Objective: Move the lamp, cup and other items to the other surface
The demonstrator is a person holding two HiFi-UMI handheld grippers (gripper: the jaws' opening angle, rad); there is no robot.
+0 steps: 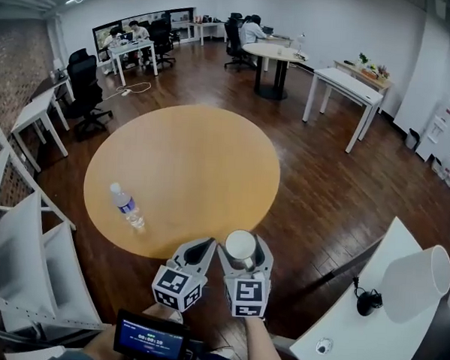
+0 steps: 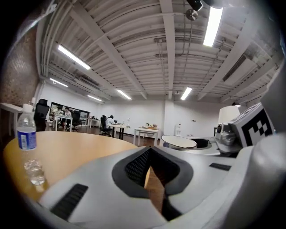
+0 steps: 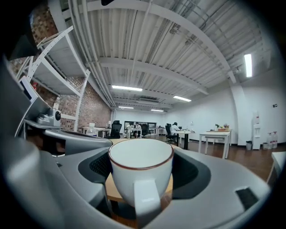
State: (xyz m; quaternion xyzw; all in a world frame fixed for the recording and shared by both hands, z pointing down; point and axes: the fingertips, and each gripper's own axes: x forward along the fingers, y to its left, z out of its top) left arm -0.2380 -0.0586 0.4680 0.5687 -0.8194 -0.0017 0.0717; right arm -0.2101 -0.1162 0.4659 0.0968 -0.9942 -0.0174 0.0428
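**Cup in the right claw, bottle on the round worktop**

We see the right claw (image 1: 243,252) clamped on a white cup (image 3: 140,172) with a thin brown rim. Its handle faces the camera, and nothing shows inside it. The cup hangs at the near edge of the round wooden worktop (image 1: 203,159).

The left claw (image 1: 203,247) just beside it is closed on nothing.

A clear water bottle (image 2: 27,143) with a white cap stands on that worktop. We cannot read its blue label.

The white lamp (image 1: 415,279) lies on the white worktop (image 1: 352,336) to the right.
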